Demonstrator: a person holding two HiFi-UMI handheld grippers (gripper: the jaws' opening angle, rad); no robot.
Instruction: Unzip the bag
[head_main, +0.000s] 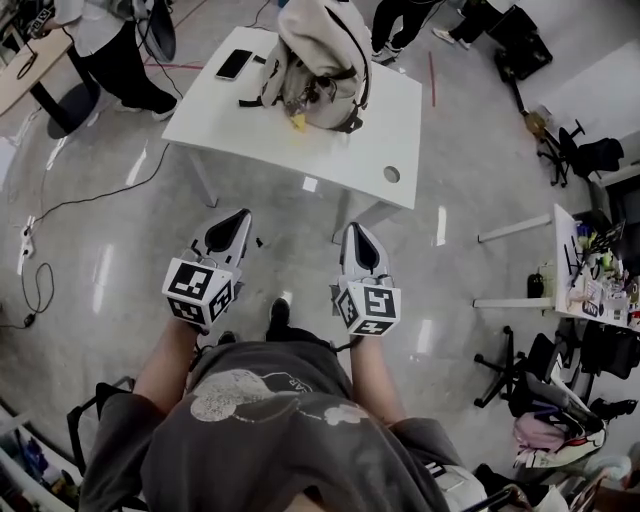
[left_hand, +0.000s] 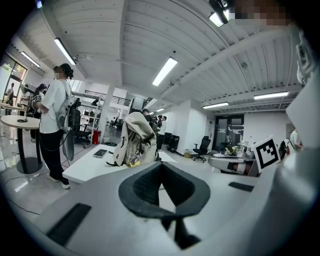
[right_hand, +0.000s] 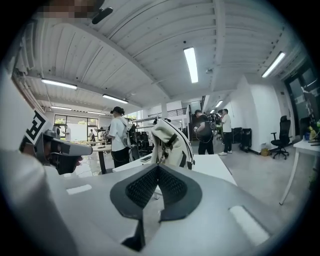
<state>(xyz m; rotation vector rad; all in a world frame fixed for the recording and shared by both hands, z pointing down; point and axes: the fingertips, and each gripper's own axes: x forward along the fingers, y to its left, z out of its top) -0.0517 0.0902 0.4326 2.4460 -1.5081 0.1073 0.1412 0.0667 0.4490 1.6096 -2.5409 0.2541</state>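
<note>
Grey short-sleeved T-shirt (head_main: 300, 460), pale chest print (head_main: 235, 392)

Long white fluorescent ceiling tubes (left_hand: 165, 71) lit the room brightly and evenly from high above and ahead of the white plastic left claw (left_hand: 161, 169); more of them ran over the matching right claw (right_hand: 156, 172). In the head view the glossy grey polished floor (head_main: 100, 275) threw back pale streaks of glare to either side of both claws. Shadows were soft, only faint beneath the white rectangular table (head_main: 390, 130) beyond the claw tips. Both gripper views bowed hard at the edges, with black corners, and the claw bodies nearest the lens were blurred, while the room beyond was fairly sharp.
</note>
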